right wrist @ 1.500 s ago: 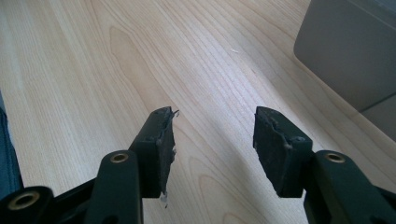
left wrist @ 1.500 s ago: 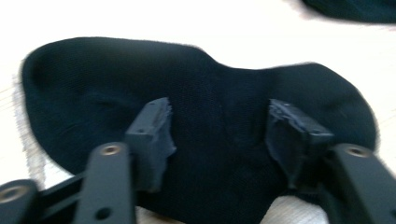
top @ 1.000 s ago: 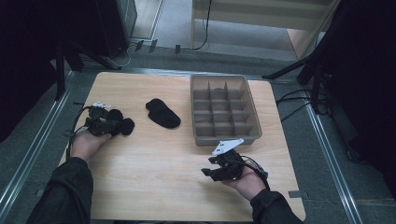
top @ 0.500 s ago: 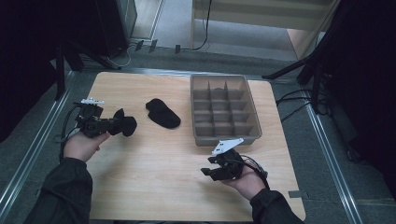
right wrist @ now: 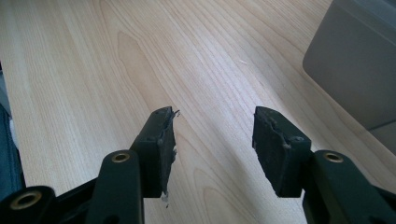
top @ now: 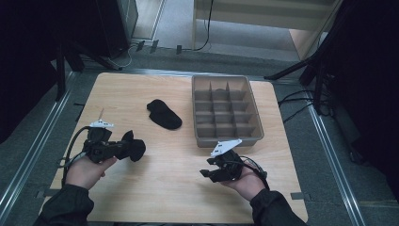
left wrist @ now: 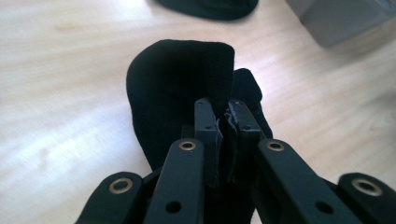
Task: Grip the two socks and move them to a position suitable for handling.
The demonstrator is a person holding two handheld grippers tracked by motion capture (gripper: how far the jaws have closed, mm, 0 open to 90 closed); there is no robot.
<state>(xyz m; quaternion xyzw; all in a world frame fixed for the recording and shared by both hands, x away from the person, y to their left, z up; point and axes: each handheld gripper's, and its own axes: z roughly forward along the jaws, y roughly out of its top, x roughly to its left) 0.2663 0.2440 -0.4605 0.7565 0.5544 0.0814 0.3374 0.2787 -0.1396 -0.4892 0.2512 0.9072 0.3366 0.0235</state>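
Right, biggest first: light wooden table (top: 174,188), w/ a grey plastic divided tray (top: 227,110) standing at its far right, compartments in a grid of rows, all looking empty from the high view. A second black fabric sock (top: 163,114) lies flat on the wood just left of the tray, apart from both hands.

Left gripper (top: 123,149) is clamped on a black knit sock (left wrist: 182,88); jaws are nearly together w/ the cloth pinched between the pads, the rest bunched beyond the tips. It's held over the near-left part of the table, well apart from the tray; can't tell from the high view if it brushes the wood. Right gripper (right wrist: 212,140) sits near the front edge below the tray's near corner, jaws spread wide, nothing between them, bare wood under them.

Judgement on the step, i.e. carrying the held sock toward the tray:
- keep the pinch firm; grip is on a fold, so slack cloth could slip.
- lift enough to clear the tray wall before crossing over.
- aim at one cell & lower cloth in before releasing, else it drapes over a divider.
- right gripper is free to tuck the loose end or steady the tray.
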